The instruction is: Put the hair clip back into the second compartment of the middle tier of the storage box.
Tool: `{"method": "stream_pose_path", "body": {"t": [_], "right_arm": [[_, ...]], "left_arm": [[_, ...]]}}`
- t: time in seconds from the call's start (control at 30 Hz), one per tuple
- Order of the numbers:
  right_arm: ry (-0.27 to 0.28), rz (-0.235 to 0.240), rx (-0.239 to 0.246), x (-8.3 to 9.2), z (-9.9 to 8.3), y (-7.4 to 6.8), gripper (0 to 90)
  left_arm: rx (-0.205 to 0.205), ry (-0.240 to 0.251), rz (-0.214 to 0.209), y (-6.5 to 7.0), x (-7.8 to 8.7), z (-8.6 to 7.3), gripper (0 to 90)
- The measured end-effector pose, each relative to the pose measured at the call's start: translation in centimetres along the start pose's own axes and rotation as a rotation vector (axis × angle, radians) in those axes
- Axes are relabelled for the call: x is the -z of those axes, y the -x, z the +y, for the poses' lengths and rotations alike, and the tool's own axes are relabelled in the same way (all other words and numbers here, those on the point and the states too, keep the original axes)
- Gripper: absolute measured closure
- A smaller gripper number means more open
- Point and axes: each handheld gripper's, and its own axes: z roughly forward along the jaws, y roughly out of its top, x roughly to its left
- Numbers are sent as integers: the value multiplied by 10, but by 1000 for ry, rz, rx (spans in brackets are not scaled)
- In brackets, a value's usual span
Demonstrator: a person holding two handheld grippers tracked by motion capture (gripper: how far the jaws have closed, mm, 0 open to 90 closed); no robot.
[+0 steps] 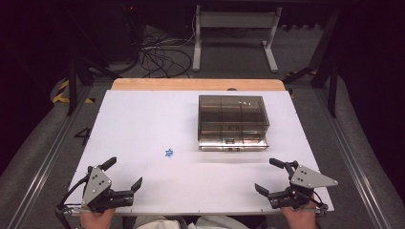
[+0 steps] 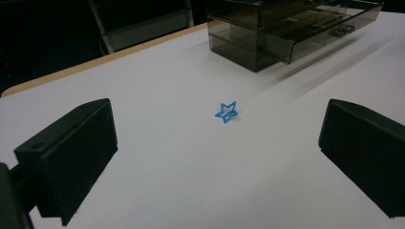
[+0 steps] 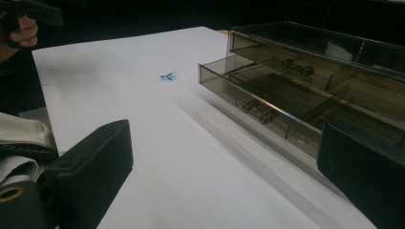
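A small blue star (image 1: 169, 152) lies flat on the white tabletop (image 1: 143, 119), on its own, well apart from everything else. The landmark here is the smoky transparent drawer box (image 1: 233, 122) standing on the far right part of the tabletop; the star sits to the left of the box's front corner and a little nearer the person. The box's lowest drawer (image 3: 267, 114) is pulled out a short way toward the person, and its dividers and small handle show through the tinted plastic.

The left gripper (image 1: 125, 175) is held low over the near edge of the tabletop, left of and nearer than the box, with its jaws spread wide and nothing between them. In the left gripper view the star (image 2: 226, 111) lies ahead, midway between the two black jaws but well beyond their tips.

The right gripper (image 1: 270, 175) hovers near the tabletop's front edge, straight in front of the box, its jaws likewise wide apart and holding nothing. In the right gripper view the star (image 3: 167, 76) appears far off, left of the open drawer.
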Motion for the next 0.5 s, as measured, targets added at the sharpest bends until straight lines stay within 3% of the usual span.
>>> {"method": "stream_pose_path", "body": {"t": [0.13, 0.27, 0.5], "right_arm": [[1, -2, 3, 0, 0, 0, 56], [2, 2, -4, 0, -1, 0, 56], [2, 2, -7, -1, -1, 1, 56]], "left_arm": [[8, 5, -5, 1, 0, 1, 2], [18, 24, -35, 0, 2, 2, 5], [-25, -23, -33, 2, 0, 3, 50]]}}
